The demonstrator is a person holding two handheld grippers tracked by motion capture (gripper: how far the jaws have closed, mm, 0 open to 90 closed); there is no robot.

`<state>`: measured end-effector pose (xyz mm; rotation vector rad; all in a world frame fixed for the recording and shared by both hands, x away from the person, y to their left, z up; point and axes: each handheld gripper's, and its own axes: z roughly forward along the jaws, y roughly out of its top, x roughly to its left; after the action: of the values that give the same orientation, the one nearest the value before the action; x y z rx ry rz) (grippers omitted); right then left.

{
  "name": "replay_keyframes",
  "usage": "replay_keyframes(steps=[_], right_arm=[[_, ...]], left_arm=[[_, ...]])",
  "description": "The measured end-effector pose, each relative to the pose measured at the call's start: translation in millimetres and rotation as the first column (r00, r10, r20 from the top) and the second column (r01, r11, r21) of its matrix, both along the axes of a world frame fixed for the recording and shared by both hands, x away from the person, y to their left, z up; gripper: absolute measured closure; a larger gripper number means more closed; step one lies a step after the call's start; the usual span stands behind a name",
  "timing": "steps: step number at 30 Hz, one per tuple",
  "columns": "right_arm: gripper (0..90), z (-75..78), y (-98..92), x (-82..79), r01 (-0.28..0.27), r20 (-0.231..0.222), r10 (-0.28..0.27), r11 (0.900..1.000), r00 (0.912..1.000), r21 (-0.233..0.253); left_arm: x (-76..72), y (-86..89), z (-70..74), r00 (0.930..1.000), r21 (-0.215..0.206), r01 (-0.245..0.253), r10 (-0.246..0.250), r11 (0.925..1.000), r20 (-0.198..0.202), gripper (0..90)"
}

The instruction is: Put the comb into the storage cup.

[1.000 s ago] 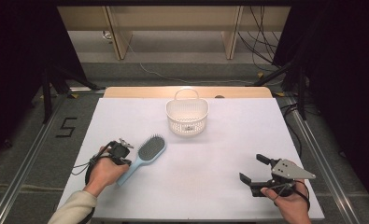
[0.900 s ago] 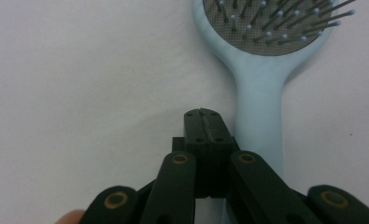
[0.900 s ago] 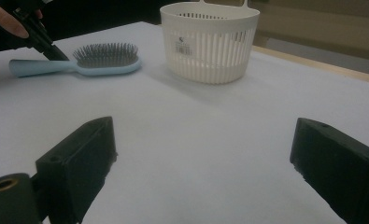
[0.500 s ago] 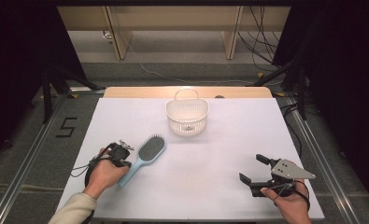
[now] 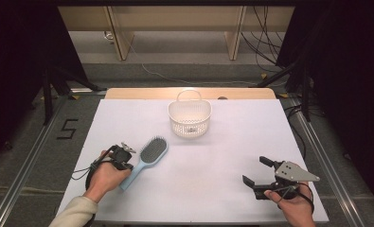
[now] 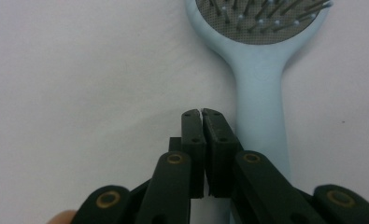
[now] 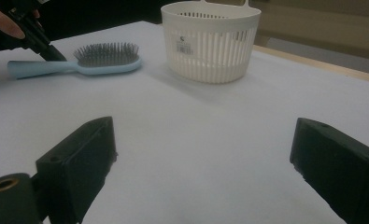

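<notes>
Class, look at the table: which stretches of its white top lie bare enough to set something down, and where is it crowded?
Bare: the broad middle of the table between the hairbrush, the white basket and the right gripper; also both far corners beside the basket. Crowded: the near left, where the left gripper sits shut beside the hairbrush's handle.

In the left gripper view, the head of the hairbrush (image 6: pixel 261 70) is cut off by the top edge, and the lower end of its handle is hidden behind the closed fingers (image 6: pixel 194 140). The label on the basket (image 7: pixel 210 39) is too small to be read in the right gripper view.
</notes>
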<state>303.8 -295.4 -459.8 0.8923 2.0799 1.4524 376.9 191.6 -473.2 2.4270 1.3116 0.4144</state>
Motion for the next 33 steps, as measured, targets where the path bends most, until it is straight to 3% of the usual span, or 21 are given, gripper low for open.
replay_keyframes(steps=[6, 7, 13, 16, 17, 19, 21, 22, 24, 25, 28, 33], right_arm=[[7.7, 0.0, 0.0, -0.1, 0.000, -0.001, 0.000, 1.000, 1.0000, -0.002], [7.7, -0.1, 0.0, 0.0, -0.001, -0.001, 0.001, 1.000, 1.0000, -0.001], [7.7, -0.2, 0.1, 0.1, -0.002, -0.001, 0.002, 1.000, 1.0000, -0.001], [7.8, -0.3, 0.2, 0.1, -0.002, -0.001, 0.002, 1.000, 1.0000, -0.002], [7.8, -0.2, 0.2, 0.1, -0.002, -0.001, 0.002, 1.000, 1.0000, -0.002], [7.8, -0.2, 0.2, 0.1, -0.002, -0.001, 0.002, 1.000, 1.0000, -0.002], [7.8, -0.4, 0.2, 0.3, -0.003, -0.001, 0.003, 1.000, 1.0000, -0.003], [7.8, -0.4, 0.2, 0.3, -0.003, -0.001, 0.003, 1.000, 1.0000, -0.003], [7.8, -0.4, 0.2, 0.2, -0.002, -0.002, 0.002, 1.000, 1.0000, -0.002], [7.8, -0.5, 0.2, 0.2, -0.004, -0.001, 0.004, 1.000, 1.0000, -0.003], [7.8, -0.4, 0.2, 0.1, -0.003, -0.002, 0.003, 1.000, 1.0000, -0.004], [7.8, -0.7, 0.2, 0.6, 0.000, -0.001, 0.000, 1.000, 1.0000, -0.006]], left_arm=[[0.1, 1.5, 1.2, 0.9998, 0.004, -0.016, 0.016, 0.9999, 0.012, 78.6], [0.3, 2.4, 2.4, 0.9996, -0.003, -0.022, 0.022, 0.9998, 0.020, 73.3], [1.2, 6.7, 11.2, 0.9967, -0.028, -0.052, 0.054, 0.9983, 0.062, 63.8], [1.2, 7.7, 14.6, 0.9919, -0.047, -0.078, 0.082, 0.9958, 0.096, 56.1], [1.4, 8.2, 15.7, 0.9904, -0.059, -0.084, 0.090, 0.9947, 0.105, 50.1], [1.3, 8.1, 18.2, 0.9853, -0.092, -0.090, 0.102, 0.9917, 0.137, 46.8], [1.1, 7.7, 21.9, 0.9801, -0.119, -0.100, 0.118, 0.9879, 0.160, 36.0], [0.8, 6.9, 23.7, 0.9794, -0.130, -0.101, 0.122, 0.9863, 0.161, 36.0], [0.2, 5.7, 25.3, 0.9787, -0.136, -0.097, 0.119, 0.9859, 0.167, 25.7], [-0.2, 4.9, 25.3, 0.9779, -0.126, -0.097, 0.118, 0.9873, 0.173, 18.4], [-1.1, 3.0, 23.9, 0.9776, -0.090, -0.103, 0.117, 0.9906, 0.174, 14.4], [-2.8, -0.6, 24.1, 0.9852, -0.074, -0.117, 0.125, 0.9904, 0.117, 4.0]])
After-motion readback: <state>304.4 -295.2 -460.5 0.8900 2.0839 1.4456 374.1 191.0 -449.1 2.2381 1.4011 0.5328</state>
